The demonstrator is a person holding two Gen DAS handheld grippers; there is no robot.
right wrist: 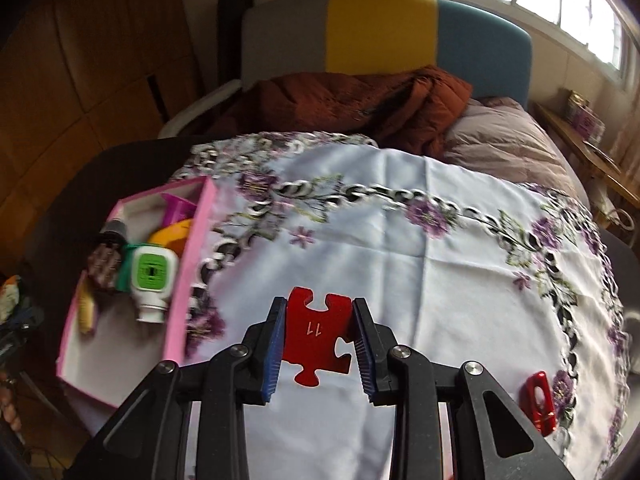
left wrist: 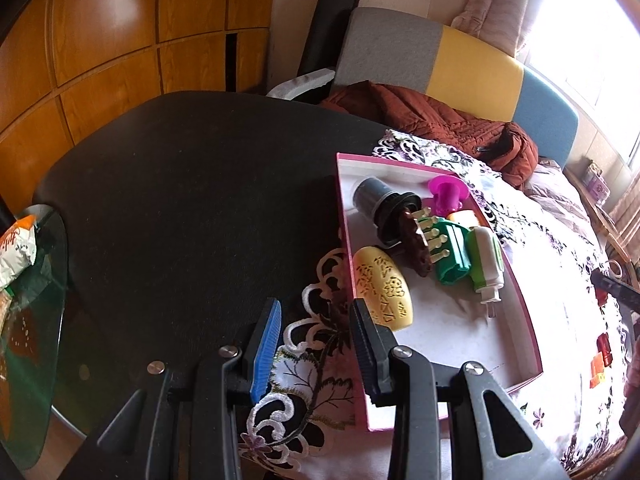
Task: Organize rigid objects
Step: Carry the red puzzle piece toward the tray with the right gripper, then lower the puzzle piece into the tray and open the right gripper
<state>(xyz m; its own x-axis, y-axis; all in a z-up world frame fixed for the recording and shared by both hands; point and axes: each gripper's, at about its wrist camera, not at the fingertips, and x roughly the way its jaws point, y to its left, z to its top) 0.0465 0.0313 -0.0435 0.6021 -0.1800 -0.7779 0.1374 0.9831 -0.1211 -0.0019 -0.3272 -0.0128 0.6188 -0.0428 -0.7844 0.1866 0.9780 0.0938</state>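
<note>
Place: a home, a bedroom
Landmark: bed headboard (right wrist: 384, 36) — grey, yellow, blue panels
Below it: rust quilted jacket (right wrist: 360, 100)
Left of it: wooden wardrobe doors (left wrist: 120, 40)
Right of it: window (right wrist: 560, 0) — daylight

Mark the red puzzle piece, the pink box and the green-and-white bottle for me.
red puzzle piece (right wrist: 318, 330): right wrist view, flat face near its number.
pink box (right wrist: 191, 248): right wrist view, outer side wall.
green-and-white bottle (right wrist: 152, 276): right wrist view, green label.
</note>
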